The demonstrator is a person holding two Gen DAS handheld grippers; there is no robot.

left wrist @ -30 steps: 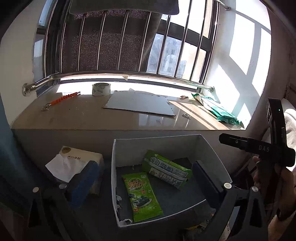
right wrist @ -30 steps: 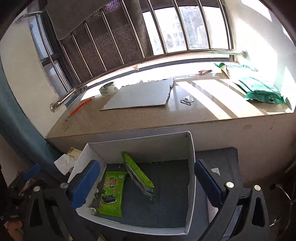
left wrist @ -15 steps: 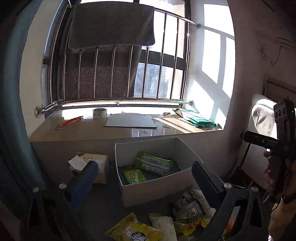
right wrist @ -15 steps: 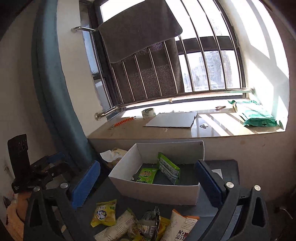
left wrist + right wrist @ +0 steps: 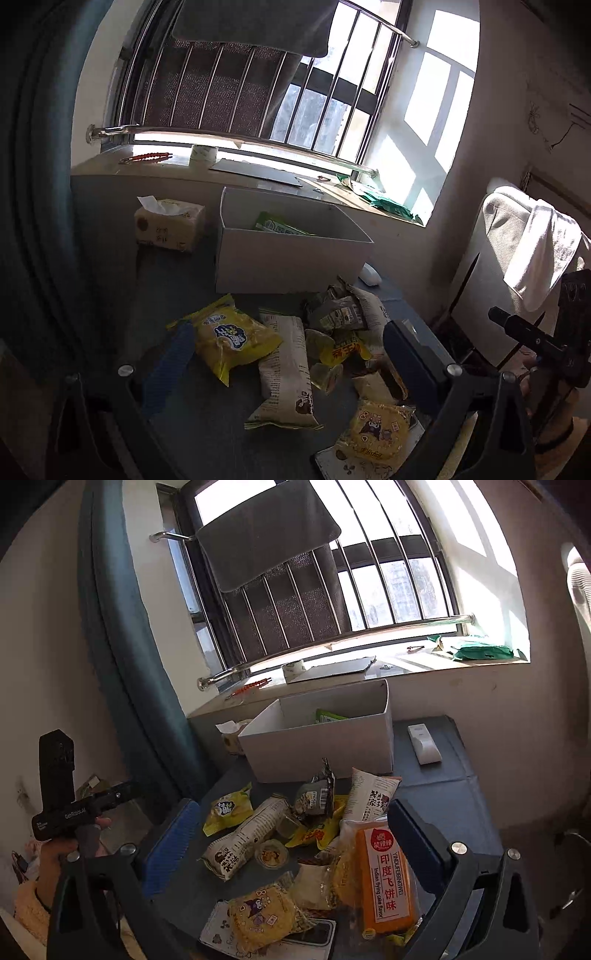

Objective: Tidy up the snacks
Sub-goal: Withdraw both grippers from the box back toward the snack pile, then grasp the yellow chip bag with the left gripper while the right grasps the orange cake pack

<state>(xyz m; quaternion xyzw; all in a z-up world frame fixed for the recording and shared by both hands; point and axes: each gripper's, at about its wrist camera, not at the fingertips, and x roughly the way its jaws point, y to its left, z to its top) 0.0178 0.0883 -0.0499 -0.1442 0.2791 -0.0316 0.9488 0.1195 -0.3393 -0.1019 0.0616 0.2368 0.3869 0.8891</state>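
Crinkled foil snack packets [image 5: 295, 834] before rectangular white cardboard box [image 5: 321, 746], both tools [image 5: 291, 354] [image 5: 291, 842] agape, empty.

Loose snack packets [image 5: 295, 834] heaped before white box [image 5: 321, 746] holding green packet [image 5: 328, 715].

Tissue box [image 5: 170, 229] beside remote [image 5: 424, 743]; tape roll [image 5: 202, 154] on sill.

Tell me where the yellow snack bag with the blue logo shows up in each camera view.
Left wrist view: the yellow snack bag lies lower centre-left, in front of the white box.
Right wrist view: the same bag sits left of the snack pile, partly hidden.
Shared landmark: the white box, behind the pile in both.
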